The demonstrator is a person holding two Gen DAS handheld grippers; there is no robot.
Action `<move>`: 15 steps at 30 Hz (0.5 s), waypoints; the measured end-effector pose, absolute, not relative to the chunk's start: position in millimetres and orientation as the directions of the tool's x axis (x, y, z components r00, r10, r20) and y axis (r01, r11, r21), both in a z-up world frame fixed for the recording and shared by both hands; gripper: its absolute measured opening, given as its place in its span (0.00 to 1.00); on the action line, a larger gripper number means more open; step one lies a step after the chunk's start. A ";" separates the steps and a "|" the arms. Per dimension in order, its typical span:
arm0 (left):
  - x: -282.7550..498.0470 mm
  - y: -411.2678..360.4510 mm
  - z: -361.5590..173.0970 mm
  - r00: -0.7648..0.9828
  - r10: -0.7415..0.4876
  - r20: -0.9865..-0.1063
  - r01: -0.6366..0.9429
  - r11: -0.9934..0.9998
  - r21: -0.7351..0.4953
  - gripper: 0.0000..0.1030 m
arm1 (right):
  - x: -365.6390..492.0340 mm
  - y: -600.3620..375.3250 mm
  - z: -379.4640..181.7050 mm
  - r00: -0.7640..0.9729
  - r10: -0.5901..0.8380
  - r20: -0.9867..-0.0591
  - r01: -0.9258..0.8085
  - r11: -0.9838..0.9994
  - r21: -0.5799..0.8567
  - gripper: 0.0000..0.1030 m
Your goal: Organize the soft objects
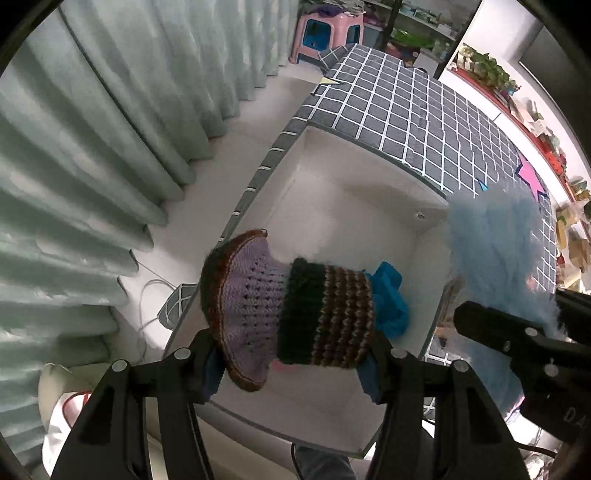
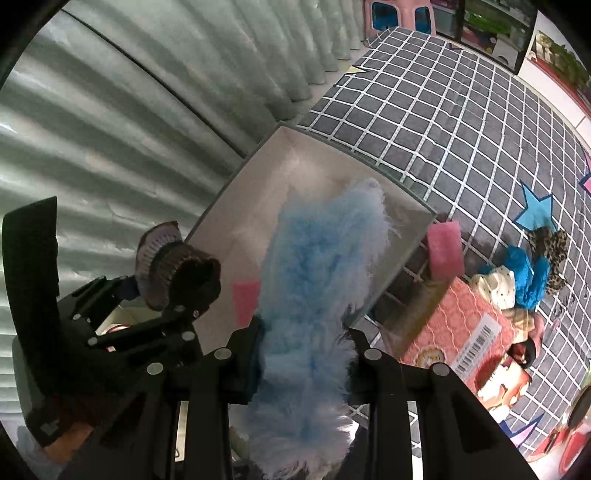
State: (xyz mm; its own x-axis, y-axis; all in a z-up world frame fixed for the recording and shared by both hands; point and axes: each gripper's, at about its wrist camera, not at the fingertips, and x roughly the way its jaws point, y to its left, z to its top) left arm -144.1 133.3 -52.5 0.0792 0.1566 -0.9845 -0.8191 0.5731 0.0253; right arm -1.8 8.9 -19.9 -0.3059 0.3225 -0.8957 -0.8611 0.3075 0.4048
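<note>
My left gripper (image 1: 295,358) is shut on a knitted piece (image 1: 284,310) with a purple flared end and brown-striped cuff, held over the open white box (image 1: 354,192); it also shows in the right wrist view (image 2: 173,266). My right gripper (image 2: 306,350) is shut on a fluffy light-blue piece (image 2: 321,280), held above the same box (image 2: 258,177). The blue fluff (image 1: 495,243) shows at the right of the left wrist view. A blue cloth (image 1: 391,295) and a pink item (image 2: 245,299) lie in the box.
The box sits on a grey checked cloth (image 2: 461,122). A pink sponge (image 2: 445,251), a pink printed box (image 2: 472,328) and a pile of soft items (image 2: 524,280) lie to the right. Pale curtains (image 1: 92,147) hang at left. A pink stool (image 1: 325,33) stands beyond.
</note>
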 end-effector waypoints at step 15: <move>-131.9 143.6 -65.9 0.049 0.145 -0.988 -0.822 0.568 0.043 0.61 | 2.5 30.3 -25.5 -0.307 0.306 -0.901 -0.868 0.298 0.397 0.33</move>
State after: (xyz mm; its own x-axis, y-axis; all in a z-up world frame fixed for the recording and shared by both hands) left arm -131.9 143.6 -65.9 0.0492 0.1453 -0.9882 -0.8218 0.5682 0.0426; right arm 2.5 30.3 -25.5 -0.3075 0.3059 -0.9011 -0.8678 0.2983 0.3974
